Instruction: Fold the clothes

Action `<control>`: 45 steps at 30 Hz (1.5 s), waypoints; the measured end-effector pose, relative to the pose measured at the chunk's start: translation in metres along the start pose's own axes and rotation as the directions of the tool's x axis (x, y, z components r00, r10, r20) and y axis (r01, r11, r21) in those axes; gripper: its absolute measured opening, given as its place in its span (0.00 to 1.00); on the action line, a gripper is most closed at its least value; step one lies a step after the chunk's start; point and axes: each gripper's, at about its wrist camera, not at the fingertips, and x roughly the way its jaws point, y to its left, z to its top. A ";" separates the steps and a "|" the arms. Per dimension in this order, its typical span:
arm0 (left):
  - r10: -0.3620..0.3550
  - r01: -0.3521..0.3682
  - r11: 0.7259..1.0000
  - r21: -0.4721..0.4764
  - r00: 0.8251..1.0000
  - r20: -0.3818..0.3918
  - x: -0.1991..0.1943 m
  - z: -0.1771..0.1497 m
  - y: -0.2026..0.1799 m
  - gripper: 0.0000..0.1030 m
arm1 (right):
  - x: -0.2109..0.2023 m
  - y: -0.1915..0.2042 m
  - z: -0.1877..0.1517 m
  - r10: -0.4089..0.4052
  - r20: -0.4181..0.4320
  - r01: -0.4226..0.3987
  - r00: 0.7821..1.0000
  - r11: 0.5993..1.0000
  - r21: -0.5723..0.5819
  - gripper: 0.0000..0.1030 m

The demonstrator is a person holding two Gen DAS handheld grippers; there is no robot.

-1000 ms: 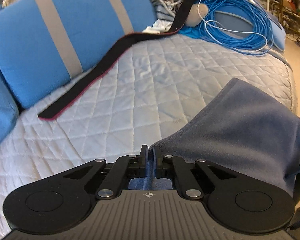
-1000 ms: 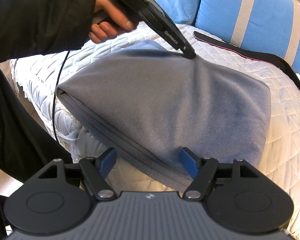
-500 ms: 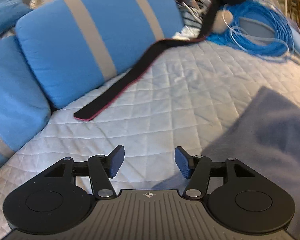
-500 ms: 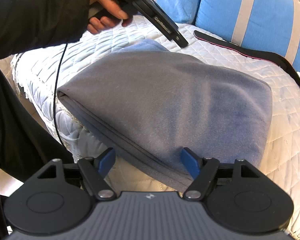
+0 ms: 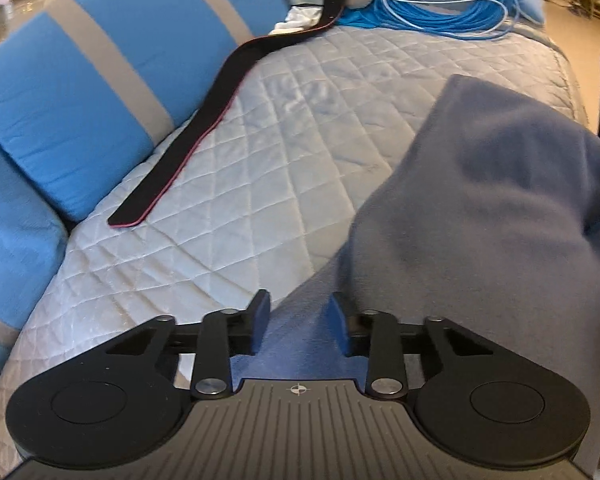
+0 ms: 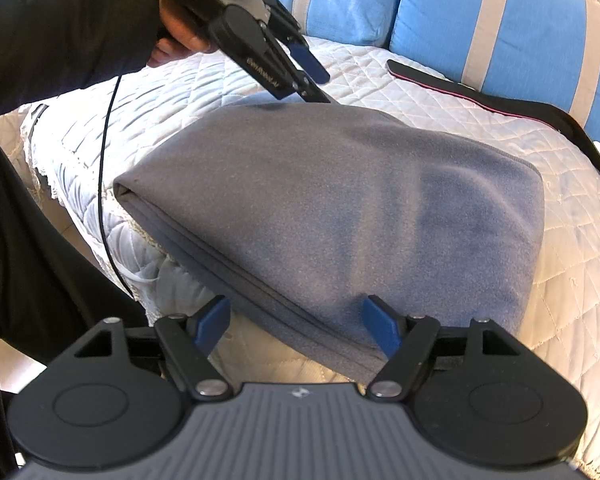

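Left wrist view looks steeply down along its fingers from close above the quilt [image 5: 260, 152], facing the cushions [image 5: 112, 80] and cable coil [image 5: 440, 12]. Right wrist view looks down from the bed's near edge across the garment [image 6: 340, 208]. Both share garment, quilt, strap [image 5: 204, 128] and striped cushions

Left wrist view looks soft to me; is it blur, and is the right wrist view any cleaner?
Left wrist view: motion blur smears the cushion and garment. Right wrist view: sharper, fleece nap and quilt stitching crisp; both bend toward the edges from the fisheye.
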 end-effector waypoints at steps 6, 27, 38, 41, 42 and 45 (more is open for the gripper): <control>-0.019 0.019 1.000 0.020 1.000 -0.012 0.002 -0.003 -0.003 0.23 | 0.000 -0.001 0.000 0.002 0.000 -0.002 1.000 1.000 0.000 0.80; 0.033 -0.032 0.984 -0.174 0.999 0.003 0.005 -0.004 0.022 0.11 | 0.001 0.002 -0.001 -0.003 -0.004 0.003 1.000 1.000 -0.012 0.83; 0.090 -0.084 0.937 -0.340 0.996 0.000 -0.003 -0.009 0.048 0.59 | 0.002 0.003 0.000 -0.003 -0.007 0.003 1.000 1.000 -0.013 0.84; 0.086 -0.073 0.905 -0.419 0.996 0.011 -0.007 -0.014 0.059 0.60 | 0.002 0.003 -0.001 -0.003 -0.007 0.003 1.000 1.000 -0.013 0.84; 0.084 -0.069 0.893 -0.444 0.996 0.014 -0.008 -0.016 0.062 0.60 | 0.002 0.003 -0.001 -0.004 -0.007 0.003 1.000 1.000 -0.013 0.84; 0.105 -0.080 0.857 -0.509 0.994 0.019 -0.014 -0.022 0.075 0.60 | 0.002 0.003 -0.001 -0.003 -0.008 0.003 1.000 1.000 -0.012 0.85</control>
